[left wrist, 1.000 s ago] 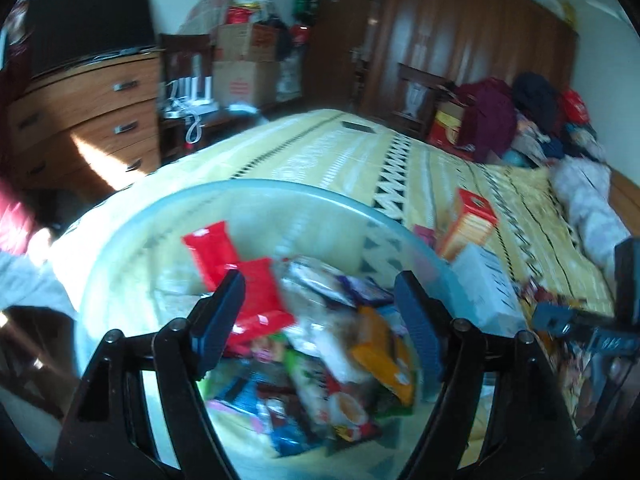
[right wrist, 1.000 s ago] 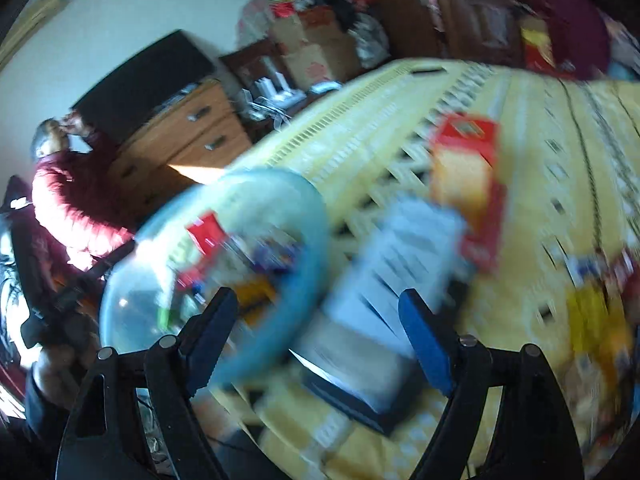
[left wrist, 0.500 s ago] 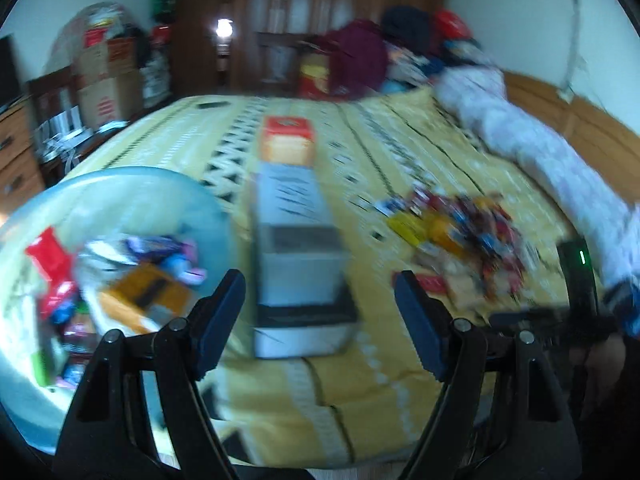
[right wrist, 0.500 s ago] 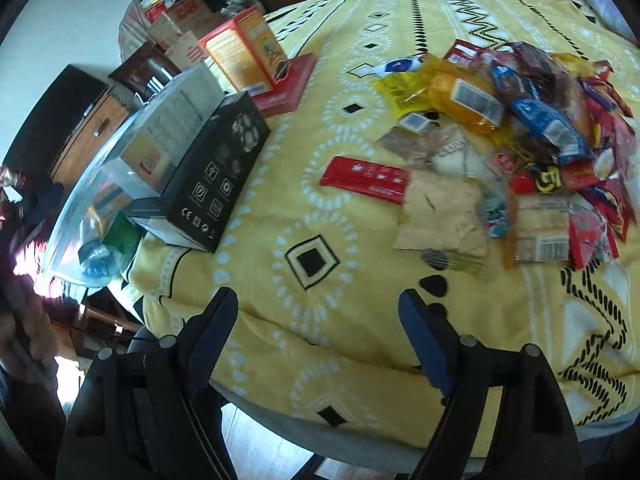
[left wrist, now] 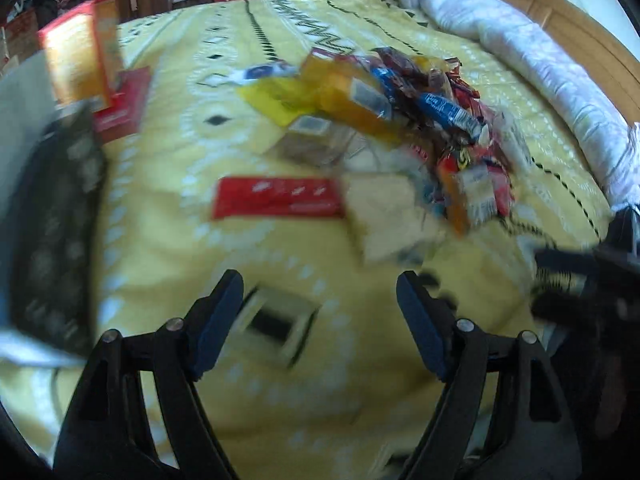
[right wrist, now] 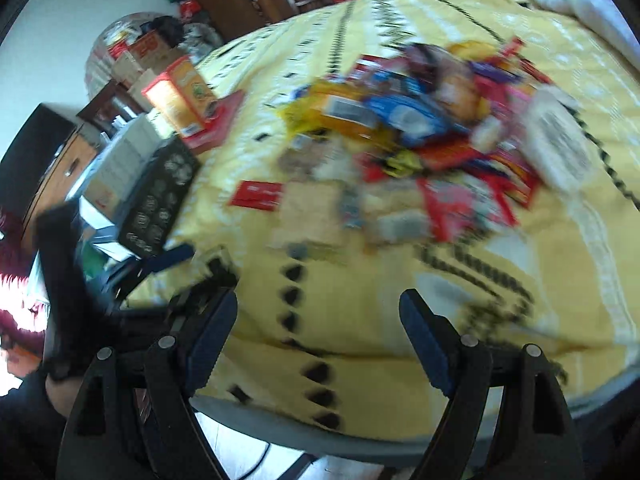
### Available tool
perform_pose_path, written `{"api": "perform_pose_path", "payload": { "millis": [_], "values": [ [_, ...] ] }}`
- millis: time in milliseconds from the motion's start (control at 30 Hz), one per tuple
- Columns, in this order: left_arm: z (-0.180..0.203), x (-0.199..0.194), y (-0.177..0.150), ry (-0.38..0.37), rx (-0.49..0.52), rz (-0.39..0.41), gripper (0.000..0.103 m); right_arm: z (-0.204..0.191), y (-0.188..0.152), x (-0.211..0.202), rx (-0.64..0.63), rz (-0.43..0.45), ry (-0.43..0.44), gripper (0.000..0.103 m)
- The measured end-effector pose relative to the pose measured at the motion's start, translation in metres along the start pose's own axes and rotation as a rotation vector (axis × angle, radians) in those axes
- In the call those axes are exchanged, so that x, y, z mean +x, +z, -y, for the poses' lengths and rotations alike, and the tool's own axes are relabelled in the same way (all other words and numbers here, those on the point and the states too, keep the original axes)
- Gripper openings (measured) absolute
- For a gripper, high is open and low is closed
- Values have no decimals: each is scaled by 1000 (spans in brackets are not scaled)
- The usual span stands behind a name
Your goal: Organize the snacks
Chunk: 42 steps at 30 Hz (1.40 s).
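A: Where are the snacks right now?

B: Heaped in a loose snack pile (left wrist: pixel 420 120) on the yellow bedspread (left wrist: pixel 168 216), toward the side of the bed where the white quilt (left wrist: pixel 532 52) runs along the edge. A flat red packet (left wrist: pixel 276 198) lies apart on the pile's near side, with a pale, flat pouch (left wrist: pixel 384 216) touching its end.

A: And the tongs?

B: The left gripper (left wrist: pixel 320 320) is spread wide with nothing between its blue pads, hovering over bare bedspread short of the pile. The right gripper (right wrist: pixel 318 324) is likewise agape and empty, near the bed's front edge.

A: How would these things handle?

B: I judge them light and crinkly: foil and plastic wrappers, slippery, soft enough to crush if squeezed hard. The red packet looks the easiest target, since it lies flat and alone; pinching across its narrow width near one end should lift it without dragging neighbours.

A: Anything stiffer?

B: The orange carton (right wrist: pixel 180 96) stands upright near the far left part of the bed, on a red flat box (right wrist: pixel 218 122), beside a black box (right wrist: pixel 160 196). Cartons are rigid; grip across the narrow faces.

A: Risks?

B: Both views are blurred, so individual wrappers in the heap are hard to tell apart.
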<state>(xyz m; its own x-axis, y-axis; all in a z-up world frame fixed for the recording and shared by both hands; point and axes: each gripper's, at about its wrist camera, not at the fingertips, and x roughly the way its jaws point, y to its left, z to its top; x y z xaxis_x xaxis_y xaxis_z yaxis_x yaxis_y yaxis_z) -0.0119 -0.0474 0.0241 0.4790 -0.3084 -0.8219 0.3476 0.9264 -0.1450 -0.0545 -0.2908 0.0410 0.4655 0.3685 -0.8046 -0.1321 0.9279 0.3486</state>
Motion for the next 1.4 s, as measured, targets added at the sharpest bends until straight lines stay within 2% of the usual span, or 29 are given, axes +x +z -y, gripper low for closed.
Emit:
{"api": "perform_pose_path", "payload": {
  "millis": [33, 100, 133, 167, 200, 267, 433, 500, 667, 800, 1400],
  "values": [
    [6, 8, 7, -5, -5, 2, 80, 7, -2, -3, 8, 1, -14, 85],
    [19, 27, 22, -12, -20, 4, 87, 19, -5, -9, 21, 9, -36, 85],
    [23, 35, 27, -9, -30, 10, 101, 25, -6, -13, 29, 14, -42, 85],
    [25, 44, 29, -9, -55, 11, 103, 30, -6, -16, 37, 18, -48, 85],
    [24, 54, 30, 11, -104, 3, 103, 35, -6, -20, 43, 24, -55, 85],
    [26, 57, 23, 57, -139, 66, 103, 44, -7, -24, 51, 29, -65, 85],
    [37, 46, 6, 96, -108, 106, 103, 60, -11, -25, 72, 32, -61, 86],
    [35, 42, -1, 87, -107, 139, 103, 62, -14, -22, 81, 32, -48, 86],
    [41, 41, -4, 85, -109, 137, 103, 61, -22, -14, 78, 26, -14, 86],
    [37, 50, 8, 80, -114, 135, 103, 63, -26, -16, 69, 42, -14, 86],
    [36, 50, 7, 79, -114, 136, 103, 114, -40, -25, 175, 25, -46, 86]
  ]
}}
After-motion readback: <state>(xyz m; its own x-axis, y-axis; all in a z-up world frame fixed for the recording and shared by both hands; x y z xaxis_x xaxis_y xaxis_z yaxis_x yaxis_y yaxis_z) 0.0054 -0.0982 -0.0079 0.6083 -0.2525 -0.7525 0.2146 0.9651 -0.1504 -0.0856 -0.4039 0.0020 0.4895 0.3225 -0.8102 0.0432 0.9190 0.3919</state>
